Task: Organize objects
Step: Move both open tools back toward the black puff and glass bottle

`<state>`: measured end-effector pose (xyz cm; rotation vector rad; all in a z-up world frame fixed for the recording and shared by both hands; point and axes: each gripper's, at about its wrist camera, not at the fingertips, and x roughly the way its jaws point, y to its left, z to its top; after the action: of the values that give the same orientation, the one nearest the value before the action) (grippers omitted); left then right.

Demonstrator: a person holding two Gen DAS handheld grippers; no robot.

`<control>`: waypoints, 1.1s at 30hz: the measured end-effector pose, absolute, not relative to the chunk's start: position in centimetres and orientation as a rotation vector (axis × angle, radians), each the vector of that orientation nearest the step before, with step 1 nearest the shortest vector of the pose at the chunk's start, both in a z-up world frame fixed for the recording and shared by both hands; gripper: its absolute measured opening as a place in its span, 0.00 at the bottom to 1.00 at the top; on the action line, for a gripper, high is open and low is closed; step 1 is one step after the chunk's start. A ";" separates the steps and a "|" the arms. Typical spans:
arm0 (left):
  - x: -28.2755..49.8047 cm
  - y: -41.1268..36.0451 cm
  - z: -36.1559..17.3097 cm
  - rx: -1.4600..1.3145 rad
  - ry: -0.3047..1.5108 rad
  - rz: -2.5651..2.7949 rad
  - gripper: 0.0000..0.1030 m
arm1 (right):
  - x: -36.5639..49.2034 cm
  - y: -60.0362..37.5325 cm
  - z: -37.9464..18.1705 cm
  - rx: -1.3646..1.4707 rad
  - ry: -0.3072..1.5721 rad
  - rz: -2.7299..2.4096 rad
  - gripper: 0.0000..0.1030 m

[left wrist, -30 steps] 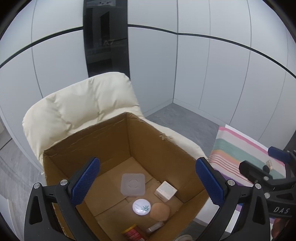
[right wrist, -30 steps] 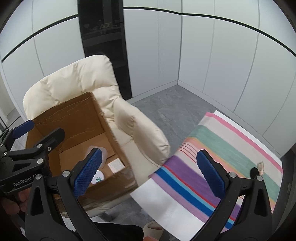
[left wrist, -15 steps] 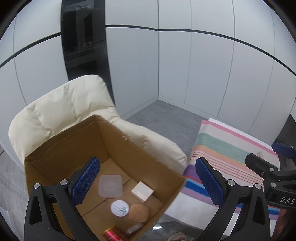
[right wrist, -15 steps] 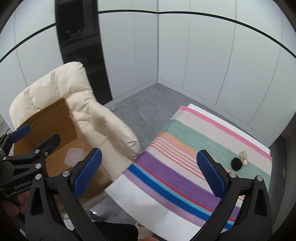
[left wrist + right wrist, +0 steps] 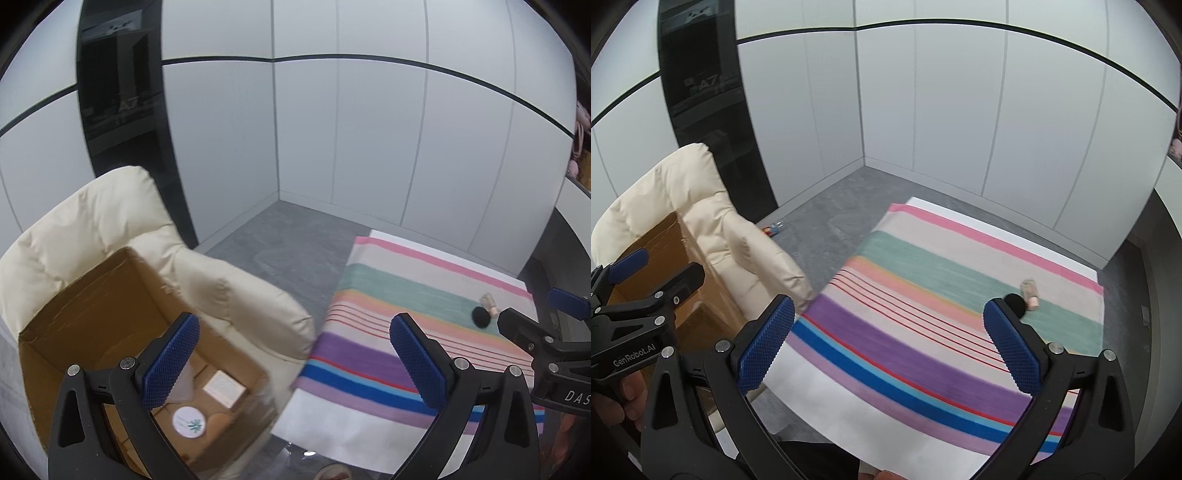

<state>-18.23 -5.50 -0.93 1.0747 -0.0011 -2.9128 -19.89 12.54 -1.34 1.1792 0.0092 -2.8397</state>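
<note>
The left gripper [image 5: 295, 363] hangs with its blue pads wide apart and nothing between them. The right gripper [image 5: 888, 345] is spread just as wide and is likewise empty.

In the left wrist view, a cardboard box [image 5: 92, 295] sits at 8 o'clock on a cream chair [image 5: 88, 218]. Its top is open. On the box floor lie a white round lid [image 5: 188, 422] with a green mark, a small white box [image 5: 224, 388] just beyond it at 1 o'clock, and a tan round thing [image 5: 218, 421] touching the lid's right edge. The left pad hides part of a pale flat piece beside them.

A striped cloth [image 5: 406, 306] lies flat at 4 o'clock in that view, on a surface that cannot be made out, with bands of pink, green, peach, purple and blue, and a white margin on the near side. On its green band, near the far right corner, rest a black ball [image 5: 481, 317] and a small beige bottle [image 5: 489, 304], touching or nearly so. The right gripper's arm [image 5: 546, 343] shows at 3 o'clock, just beside them.

In the right wrist view the cloth [image 5: 923, 314] fills the centre. The ball [image 5: 1015, 304] sits just beyond the right pad's tip at 2 o'clock, with the bottle [image 5: 1030, 291] beside it, lying on its side. The chair [image 5: 713, 229] and box [image 5: 661, 240] stand at 9 o'clock, with the left gripper [image 5: 646, 291] in front of them and a hand [image 5: 617, 402] holding its grip at 8 o'clock. A small red and blue thing [image 5: 771, 229] lies on the grey floor [image 5: 827, 210] behind the chair; it is too small to name.
</note>
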 end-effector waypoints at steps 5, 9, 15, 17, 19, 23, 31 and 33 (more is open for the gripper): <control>-18.6 -2.7 -0.9 1.087 -0.038 -2.958 1.00 | -19.3 15.3 -1.3 1.197 -0.029 -2.879 1.00; -18.6 -0.7 -0.9 1.098 -0.068 -2.990 1.00 | -18.8 17.3 -1.3 1.212 -0.066 -2.904 1.00; -18.7 2.2 -0.9 1.116 -0.100 -3.032 1.00 | -18.0 20.0 -1.3 1.235 -0.095 -2.940 1.00; -18.6 3.2 -0.9 1.121 -0.115 -3.046 1.00 | -17.6 21.0 -1.3 1.240 -0.103 -2.956 1.00; -18.7 4.0 -1.0 1.131 -0.128 -3.060 1.00 | -17.3 22.0 -1.3 1.246 -0.117 -2.969 1.00; -18.9 6.2 -1.6 1.179 -0.155 -3.088 1.00 | -16.9 24.5 -1.5 1.274 -0.176 -2.988 1.00; -19.2 10.1 -2.5 1.259 -0.192 -3.142 1.00 | -15.9 27.7 -2.5 1.325 -0.182 -3.024 1.00; -19.4 10.9 -2.7 1.290 -0.175 -3.145 1.00 | -15.6 28.6 -2.8 1.339 -0.175 -3.028 1.00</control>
<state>-19.41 10.95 -2.68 1.2896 -0.1749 -3.1452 -15.56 28.60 -2.81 1.3387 -0.1747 -3.0282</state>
